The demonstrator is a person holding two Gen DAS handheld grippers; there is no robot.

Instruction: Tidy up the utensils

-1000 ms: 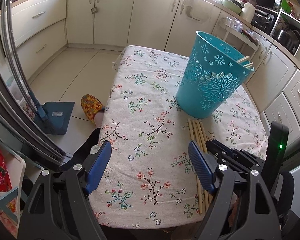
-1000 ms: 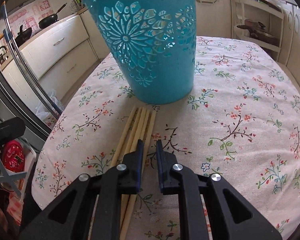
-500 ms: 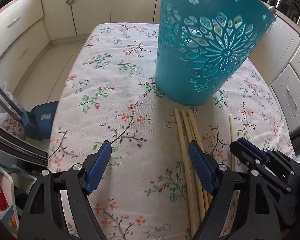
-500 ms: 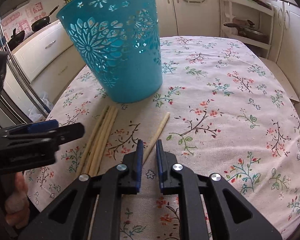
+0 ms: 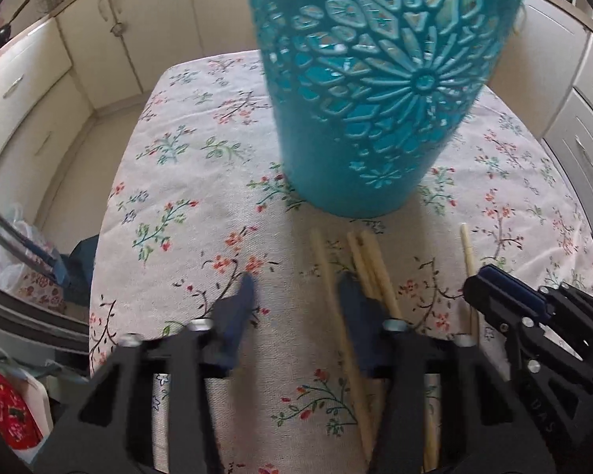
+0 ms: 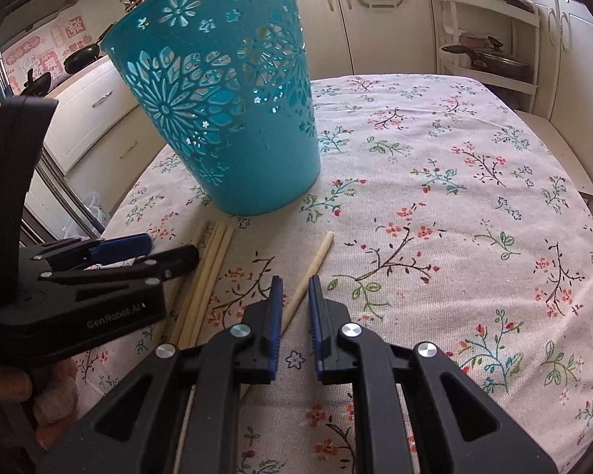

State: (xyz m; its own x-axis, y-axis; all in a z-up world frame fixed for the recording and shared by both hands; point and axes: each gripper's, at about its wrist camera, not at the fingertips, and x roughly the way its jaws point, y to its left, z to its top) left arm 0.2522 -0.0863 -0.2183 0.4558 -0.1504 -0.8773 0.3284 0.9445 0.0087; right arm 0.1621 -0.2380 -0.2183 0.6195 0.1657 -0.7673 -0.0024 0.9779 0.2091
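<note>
Down toward the chopsticks (image 5: 369, 264) before the bin (image 5: 375, 91) we have brought our left gripper (image 5: 296, 288), its jaws closing around one stick, while our right gripper (image 6: 295, 296) pinches a lone chopstick (image 6: 316, 254), so both seem ready to lift.

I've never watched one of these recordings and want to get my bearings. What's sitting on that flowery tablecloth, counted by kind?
Wooden chopsticks lying on the tablecloth: 4 (three side by side, one apart)
Teal cut-out basket: 1
Total: 5
</note>
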